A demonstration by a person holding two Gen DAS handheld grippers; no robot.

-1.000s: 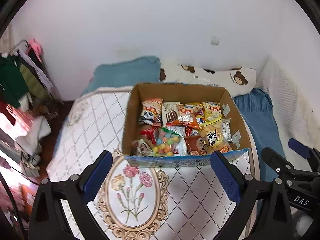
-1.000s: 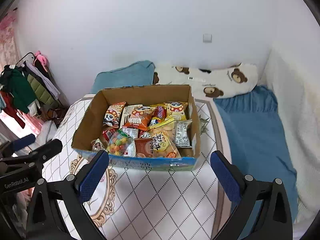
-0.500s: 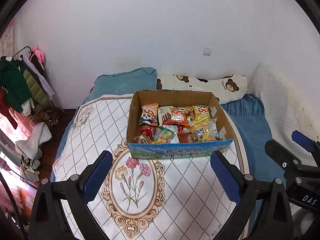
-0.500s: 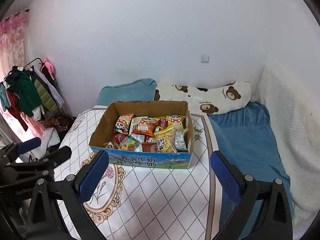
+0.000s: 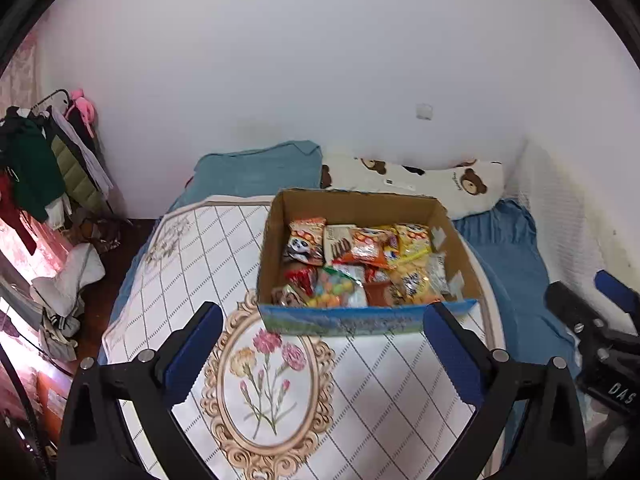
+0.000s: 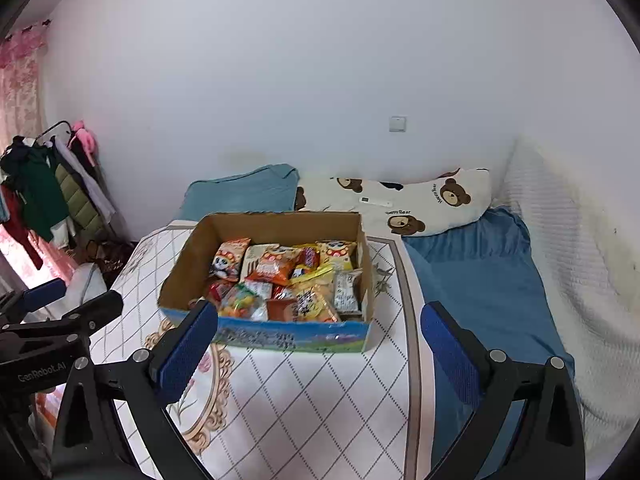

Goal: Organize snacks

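An open brown cardboard box (image 5: 360,208) packed with colourful snack packets (image 5: 360,264) sits on the quilted bed — left gripper (image 5: 324,348) and right gripper (image 6: 320,344) both spread wide, empty, near it.

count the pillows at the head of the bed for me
2: a blue pillow against the wall behind the cardboard box, and a white bear-print pillow right beside it toward the corner. Others could be hidden behind them.

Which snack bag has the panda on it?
Find the cardboard box on the quilted bed cover. In its far-left corner sits the panda snack bag, beside a white biscuit pack. No other bag here has a black-and-white panda face.
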